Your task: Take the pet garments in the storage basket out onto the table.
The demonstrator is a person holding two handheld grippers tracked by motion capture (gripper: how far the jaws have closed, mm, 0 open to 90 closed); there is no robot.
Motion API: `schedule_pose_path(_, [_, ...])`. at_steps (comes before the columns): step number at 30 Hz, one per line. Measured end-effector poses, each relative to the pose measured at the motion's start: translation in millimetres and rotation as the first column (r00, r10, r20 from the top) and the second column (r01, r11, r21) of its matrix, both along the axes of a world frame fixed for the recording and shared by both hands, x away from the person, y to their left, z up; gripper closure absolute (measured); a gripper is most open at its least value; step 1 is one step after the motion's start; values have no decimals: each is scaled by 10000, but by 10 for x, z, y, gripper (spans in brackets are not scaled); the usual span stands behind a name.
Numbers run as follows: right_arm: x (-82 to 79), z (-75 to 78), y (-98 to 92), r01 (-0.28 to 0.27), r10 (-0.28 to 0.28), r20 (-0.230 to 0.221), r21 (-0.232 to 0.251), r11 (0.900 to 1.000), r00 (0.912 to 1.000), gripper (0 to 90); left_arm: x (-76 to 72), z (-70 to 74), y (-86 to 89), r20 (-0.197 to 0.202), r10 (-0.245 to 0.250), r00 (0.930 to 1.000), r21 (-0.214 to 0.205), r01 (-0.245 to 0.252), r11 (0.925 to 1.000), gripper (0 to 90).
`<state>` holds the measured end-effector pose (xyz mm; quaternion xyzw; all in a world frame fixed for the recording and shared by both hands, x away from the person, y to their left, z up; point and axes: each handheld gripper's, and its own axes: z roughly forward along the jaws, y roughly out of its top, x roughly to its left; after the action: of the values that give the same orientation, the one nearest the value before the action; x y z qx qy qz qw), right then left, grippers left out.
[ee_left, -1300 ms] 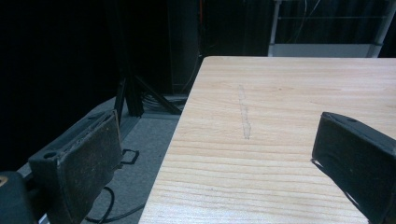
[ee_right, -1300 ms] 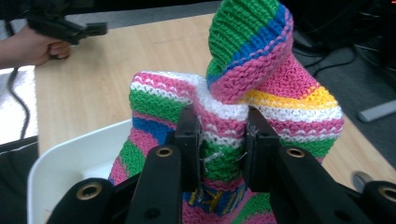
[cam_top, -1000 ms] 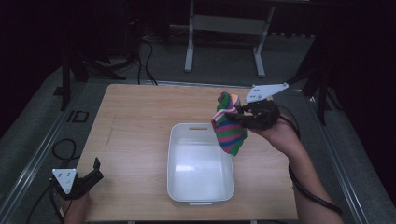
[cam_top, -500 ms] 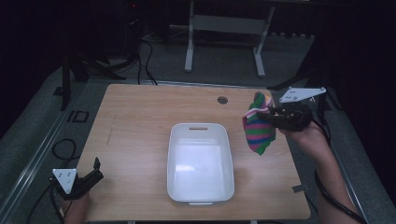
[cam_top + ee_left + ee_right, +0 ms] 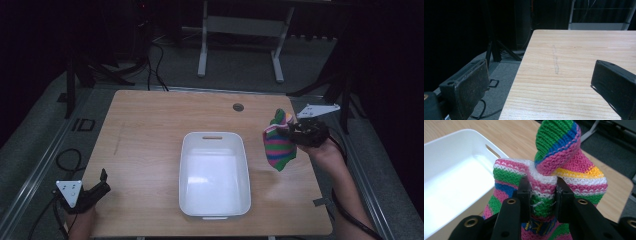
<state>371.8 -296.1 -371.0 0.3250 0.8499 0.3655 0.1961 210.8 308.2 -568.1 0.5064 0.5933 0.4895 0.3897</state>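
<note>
White tub (image 5: 215, 172) sits mid-desk (image 5: 150, 130), nothing in it. Right gripper (image 5: 292, 132) pinches a striped knit sock (image 5: 278, 145), held above the desk just right of the tub. Left gripper (image 5: 100, 186) spread wide, holding nothing, at near-left desk corner.

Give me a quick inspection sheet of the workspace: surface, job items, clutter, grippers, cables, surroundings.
Surface: wooden table, a faint scuff line on its left part and a round grommet hole near the far edge.
Job's things: white bin mid-table, empty; striped knit cloth held off the table to the right of the bin, hanging over the tabletop.
Clutter: nothing seen.
Grippers: right gripper shut on the cloth's fold; left gripper open, at the near left corner, holding nothing.
Cables: one trails from each gripper; more lie loose on the floor behind and left of the table.
Surroundings: dark room, grey floor, metal stand legs behind the table.
</note>
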Motion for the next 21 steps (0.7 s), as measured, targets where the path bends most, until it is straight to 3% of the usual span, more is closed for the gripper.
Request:
schedule_pose_path(11, [230,-606,57,620,-608,-653,161,9979,9960,707,-1,0,3,-4,-19,10000,-22,19,10000,20])
schedule_pose_path(21, [417,-1180,181,1010,-1059,-1657,-380,9942,9805,705,0,0,3,-3,-37,10000,-6,37,10000,20])
